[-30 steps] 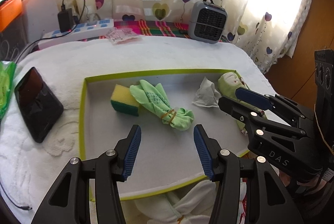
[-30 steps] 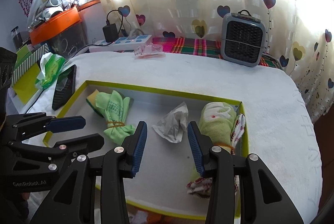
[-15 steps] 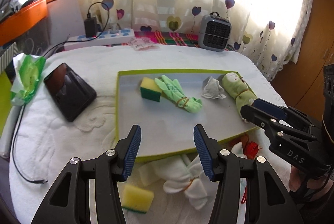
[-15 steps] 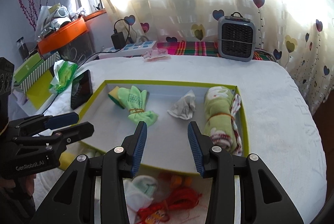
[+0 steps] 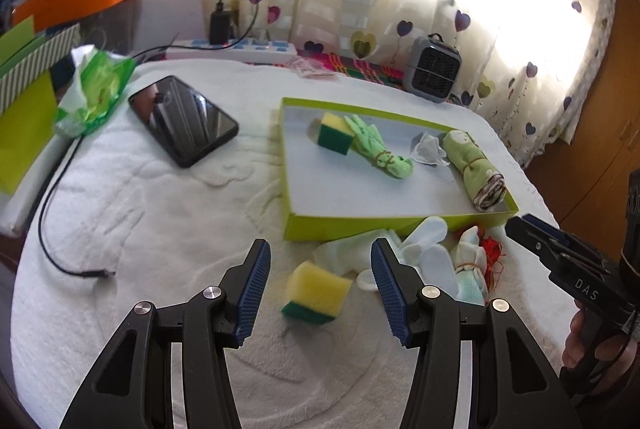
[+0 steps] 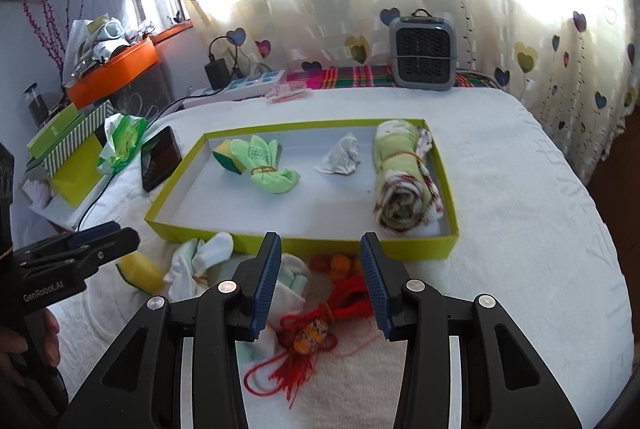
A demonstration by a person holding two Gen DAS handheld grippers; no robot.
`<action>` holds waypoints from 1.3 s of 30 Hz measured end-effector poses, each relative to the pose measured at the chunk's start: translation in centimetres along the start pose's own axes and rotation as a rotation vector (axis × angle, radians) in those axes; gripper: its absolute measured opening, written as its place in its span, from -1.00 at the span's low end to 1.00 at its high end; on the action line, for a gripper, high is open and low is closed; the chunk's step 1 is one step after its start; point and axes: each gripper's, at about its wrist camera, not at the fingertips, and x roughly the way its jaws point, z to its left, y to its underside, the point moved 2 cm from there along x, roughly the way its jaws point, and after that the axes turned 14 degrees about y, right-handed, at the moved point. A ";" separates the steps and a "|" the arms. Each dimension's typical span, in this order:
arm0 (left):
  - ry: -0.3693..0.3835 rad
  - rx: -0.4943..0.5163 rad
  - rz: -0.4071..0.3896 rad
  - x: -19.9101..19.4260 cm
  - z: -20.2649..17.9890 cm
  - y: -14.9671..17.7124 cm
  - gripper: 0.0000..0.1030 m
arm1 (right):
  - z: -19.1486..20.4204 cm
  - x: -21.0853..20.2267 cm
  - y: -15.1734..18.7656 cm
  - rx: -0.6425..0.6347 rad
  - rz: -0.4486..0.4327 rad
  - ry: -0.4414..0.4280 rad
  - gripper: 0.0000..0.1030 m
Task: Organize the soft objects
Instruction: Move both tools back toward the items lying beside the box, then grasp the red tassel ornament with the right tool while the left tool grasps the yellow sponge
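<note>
A lime-green tray [image 5: 392,219] on the white towel holds a yellow-green sponge [image 5: 335,137], a tied green cloth [image 5: 378,151], a crumpled tissue [image 5: 428,151] and a rolled green towel [image 5: 472,169]. In front of the tray lie a loose yellow sponge [image 5: 316,293], white baby socks [image 5: 424,253] and a red tassel ornament [image 6: 312,337]. My left gripper [image 5: 320,249] is open above the loose sponge, holding nothing. Over the tassel and a pale sock [image 6: 296,279] my right gripper [image 6: 320,249] stands open and empty. The tray's front wall [image 6: 420,249] is just beyond its fingertips.
A black phone [image 5: 182,119] lies left of the tray, with a green tissue pack [image 5: 94,89] and a black cable [image 5: 60,209] further left. A grey heater [image 5: 432,69] and a power strip [image 5: 240,47] stand at the back. A hand [image 5: 592,345] grips the right tool.
Both grippers have drawn back from over the tray toward the near side. The loose sponge, socks and red tassel in front of the tray came into view. Both jaws kept their width.
</note>
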 end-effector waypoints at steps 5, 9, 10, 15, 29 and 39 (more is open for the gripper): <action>0.002 -0.035 -0.009 -0.7 1.2 0.9 0.00 | -1.7 -0.4 1.6 0.043 0.029 0.046 -0.17; 0.009 -0.048 -0.007 -1.0 1.5 1.6 0.00 | -2.6 0.1 3.0 0.077 0.088 0.042 -0.17; 0.010 -0.048 -0.002 -1.0 1.5 1.8 0.00 | -2.6 0.1 3.3 0.075 0.096 0.039 -0.17; 0.004 -0.046 0.027 -0.9 1.7 2.7 0.00 | -1.7 0.4 4.0 0.078 0.104 -0.025 -0.17; -0.014 -0.058 0.074 0.2 1.5 3.2 0.00 | -1.4 2.5 3.9 0.133 0.155 -0.101 -0.17; -0.029 -0.067 0.085 1.2 1.1 2.9 0.00 | -1.2 2.8 3.7 0.108 0.150 -0.105 -0.17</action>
